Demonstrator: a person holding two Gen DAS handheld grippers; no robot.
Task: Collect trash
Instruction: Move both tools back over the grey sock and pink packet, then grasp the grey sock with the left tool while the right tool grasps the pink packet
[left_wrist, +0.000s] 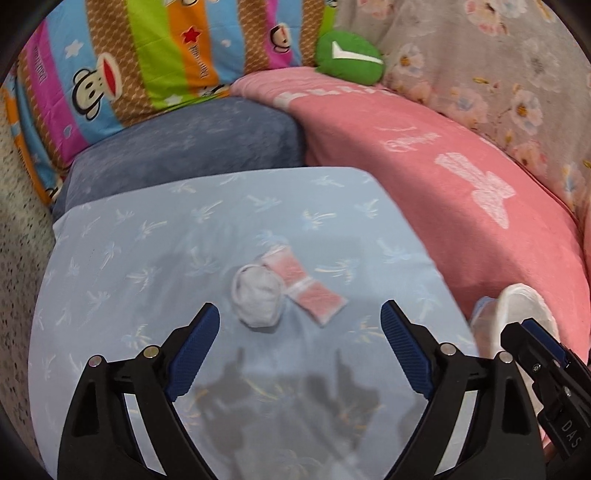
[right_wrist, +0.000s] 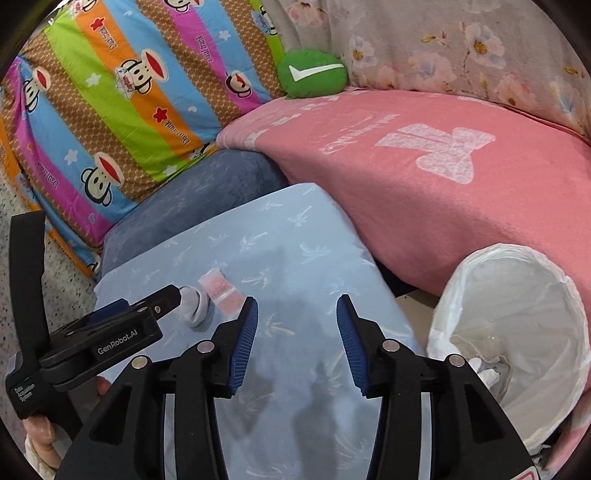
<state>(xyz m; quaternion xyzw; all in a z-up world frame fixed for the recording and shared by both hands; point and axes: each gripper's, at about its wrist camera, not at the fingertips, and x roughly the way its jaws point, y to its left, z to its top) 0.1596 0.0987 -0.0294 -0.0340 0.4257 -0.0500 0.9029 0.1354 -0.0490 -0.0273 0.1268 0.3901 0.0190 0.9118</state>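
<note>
Trash — a crumpled white wad touching a pink packet — lies on the pale blue cushion just ahead of the left claw, whose jaws stand wide apart and empty. The right claw, partly open, holds nothing; the white-lined bin sits to its right.

open left tongs hover near crumpled mask and pink packet.

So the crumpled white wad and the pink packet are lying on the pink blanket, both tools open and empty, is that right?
Not quite. The white wad and pink packet lie on the light blue sheet, not the pink blanket; the left wrist view shows it. Both tools, left and right, are open and empty.
</note>
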